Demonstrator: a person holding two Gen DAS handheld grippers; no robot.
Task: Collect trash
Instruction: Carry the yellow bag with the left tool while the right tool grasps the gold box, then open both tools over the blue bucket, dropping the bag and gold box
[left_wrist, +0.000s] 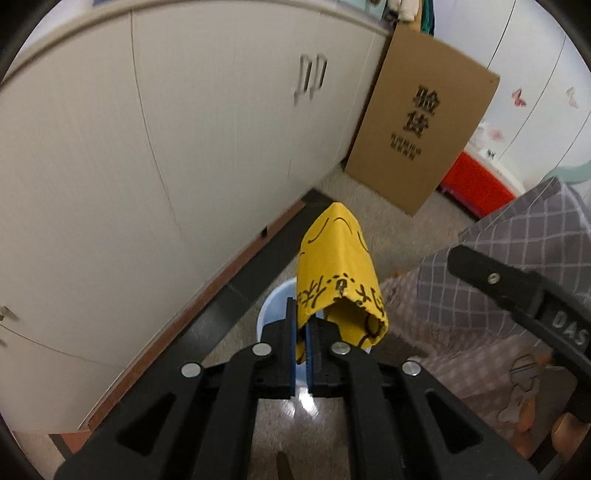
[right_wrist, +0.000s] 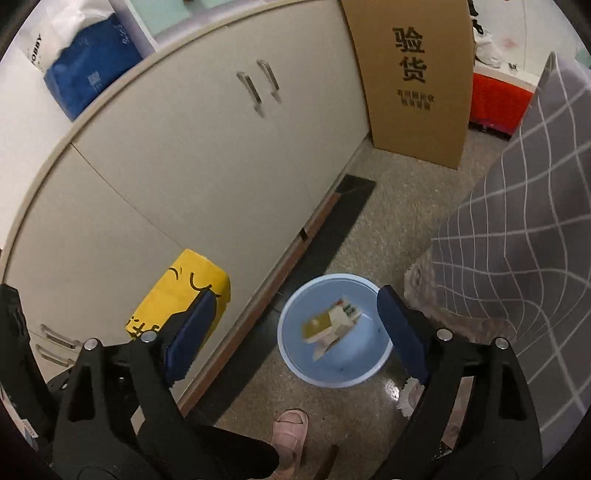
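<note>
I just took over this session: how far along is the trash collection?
Done: some paper scraps already lie in the blue bin. In hand: the left gripper is shut on a yellow wrapper, above the bin. The right gripper is open and empty. Left: dropping the wrapper in.

- The bucket (right_wrist: 334, 332) stands on the floor (right_wrist: 399, 221), near the cabinet (right_wrist: 207, 155).
- Papers (right_wrist: 330, 325) lie in it.
- A cardboard box (right_wrist: 417, 77) stands behind, against the cabinet.

White cabinet doors (right_wrist: 207, 155) line a speckled floor (right_wrist: 399, 221), a tall cardboard box (right_wrist: 417, 74) leaning beside them.
</note>
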